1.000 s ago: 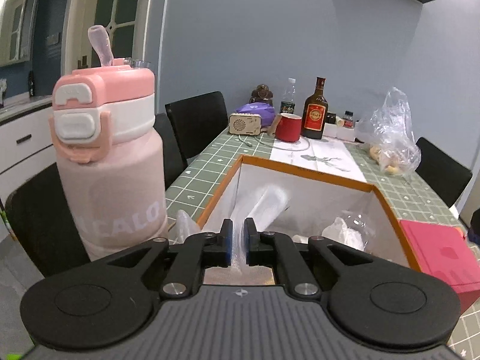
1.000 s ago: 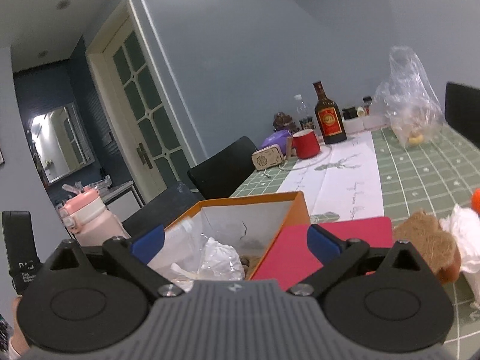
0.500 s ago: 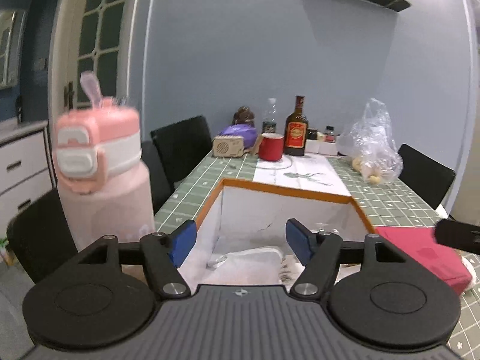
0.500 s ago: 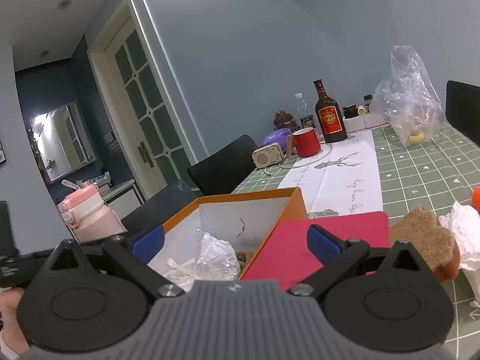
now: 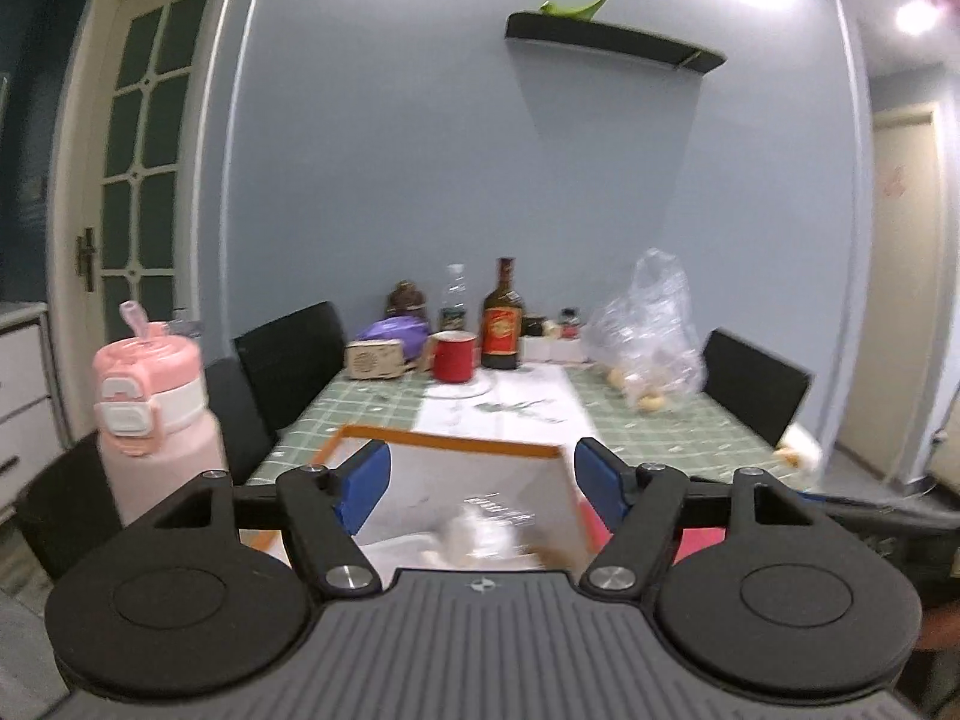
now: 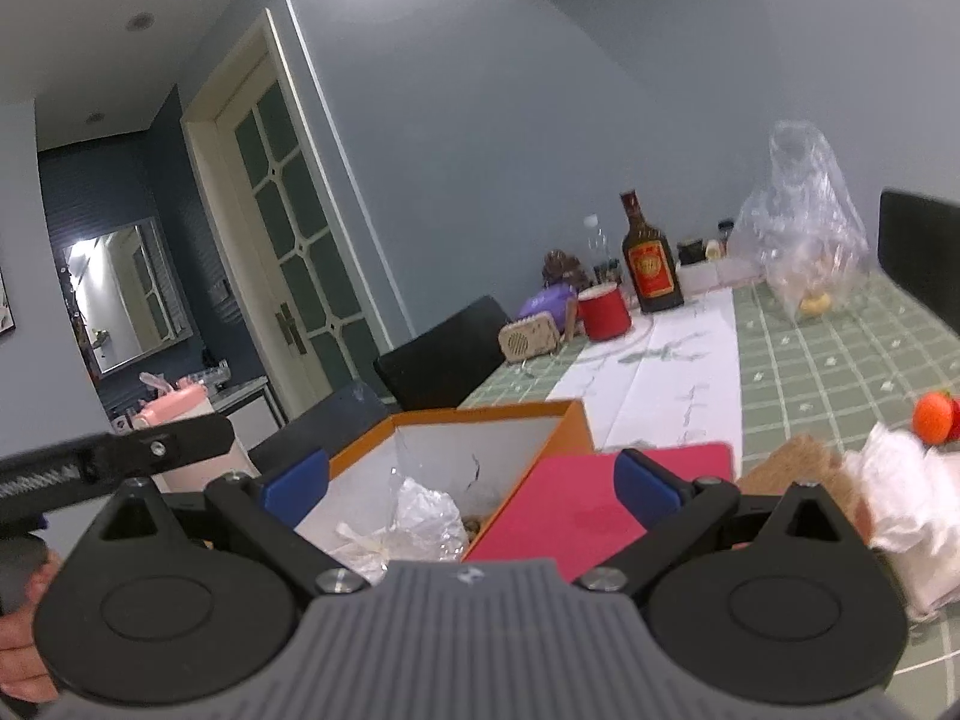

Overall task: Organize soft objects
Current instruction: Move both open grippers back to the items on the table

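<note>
An orange-rimmed white box point(image 5: 456, 441) point(image 6: 480, 420) sits at the near end of the table. Crumpled clear plastic point(image 6: 420, 510) point(image 5: 480, 531) and other soft pieces lie inside it. My left gripper point(image 5: 480, 480) is open and empty, raised above the box's near side. My right gripper point(image 6: 471, 477) is open and empty, over the box's right edge and a red lid point(image 6: 600, 504). To the right of the lid lie a brown plush point(image 6: 798, 468), white crumpled tissue point(image 6: 900, 480) and an orange soft toy point(image 6: 933, 417).
A pink water bottle point(image 5: 156, 420) stands left of the box. At the table's far end are a red mug point(image 5: 454, 356), a brown bottle point(image 5: 501, 324), a small radio point(image 5: 375, 358) and a clear bag point(image 5: 648, 330). Black chairs point(image 5: 288, 360) line both sides.
My left gripper opened, dropped the clear plastic into the box, then rose and pulled back. My right gripper stayed open and shifted slightly.
</note>
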Tool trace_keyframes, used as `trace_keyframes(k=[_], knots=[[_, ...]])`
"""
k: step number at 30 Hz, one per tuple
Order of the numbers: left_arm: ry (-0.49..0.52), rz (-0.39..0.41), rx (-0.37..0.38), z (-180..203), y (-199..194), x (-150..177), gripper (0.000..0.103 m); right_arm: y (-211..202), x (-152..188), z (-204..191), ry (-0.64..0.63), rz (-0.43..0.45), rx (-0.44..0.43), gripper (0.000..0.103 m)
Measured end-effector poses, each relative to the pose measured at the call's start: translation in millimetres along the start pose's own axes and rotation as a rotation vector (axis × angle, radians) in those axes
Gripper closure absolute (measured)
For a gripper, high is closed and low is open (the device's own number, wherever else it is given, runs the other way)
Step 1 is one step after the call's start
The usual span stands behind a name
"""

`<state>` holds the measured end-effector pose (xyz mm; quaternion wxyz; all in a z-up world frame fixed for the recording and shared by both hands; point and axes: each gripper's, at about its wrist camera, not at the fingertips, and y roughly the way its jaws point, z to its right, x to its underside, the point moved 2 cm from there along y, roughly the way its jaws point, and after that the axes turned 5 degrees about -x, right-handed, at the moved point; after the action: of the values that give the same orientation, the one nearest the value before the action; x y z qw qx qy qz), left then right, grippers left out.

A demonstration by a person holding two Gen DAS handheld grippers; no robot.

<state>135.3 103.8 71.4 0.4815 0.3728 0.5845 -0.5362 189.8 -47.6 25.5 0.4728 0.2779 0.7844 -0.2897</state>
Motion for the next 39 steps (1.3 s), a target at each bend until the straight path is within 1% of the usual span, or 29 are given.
trace_keyframes(k=[5,9,11,14,16,19,21,24,27,30,32,34,36,37,39], knots=[[-0.030,0.016,0.086,18,-18,-9,0.019,-24,-9,2,-0.015,0.028,0.013,0.003],[-0.033,0.053,0.121,36,-30,-14,0.017,-46,-18,9,-0.030,0.064,0.043,0.003],[-0.031,0.058,0.139,47,-32,-14,0.017,-56,-25,18,-0.006,0.084,0.049,0.003],[-0.043,0.050,0.166,62,-32,-11,0.017,-73,-34,32,0.066,0.095,0.016,0.003],[-0.067,0.042,0.182,72,-30,-7,0.017,-86,-40,40,0.084,0.122,0.015,0.003],[-0.094,0.017,0.212,86,-25,0,0.017,-100,-45,50,0.049,0.163,0.093,0.003],[-0.099,-0.007,0.232,97,-20,6,0.017,-106,-47,60,0.022,0.169,0.156,0.003],[-0.069,-0.032,0.245,117,-12,15,0.017,-106,-45,83,-0.010,0.130,0.209,0.003],[-0.019,-0.033,0.236,140,-2,27,0.017,-97,-37,118,-0.003,0.089,0.298,0.003],[0.061,-0.044,0.211,164,16,40,0.017,-86,-17,166,0.081,0.046,0.425,0.003],[0.111,-0.062,0.209,178,29,48,0.017,-84,3,188,0.131,0.062,0.467,0.003],[0.148,-0.072,0.229,189,42,53,0.018,-80,12,199,0.162,0.017,0.508,0.003],[0.164,-0.071,0.255,196,52,55,0.018,-75,17,197,0.122,0.018,0.486,0.003],[0.173,-0.070,0.272,199,57,55,0.018,-70,18,196,0.101,0.001,0.476,0.003],[0.230,-0.073,0.291,208,66,55,0.018,-59,23,194,0.057,-0.047,0.498,0.003]])
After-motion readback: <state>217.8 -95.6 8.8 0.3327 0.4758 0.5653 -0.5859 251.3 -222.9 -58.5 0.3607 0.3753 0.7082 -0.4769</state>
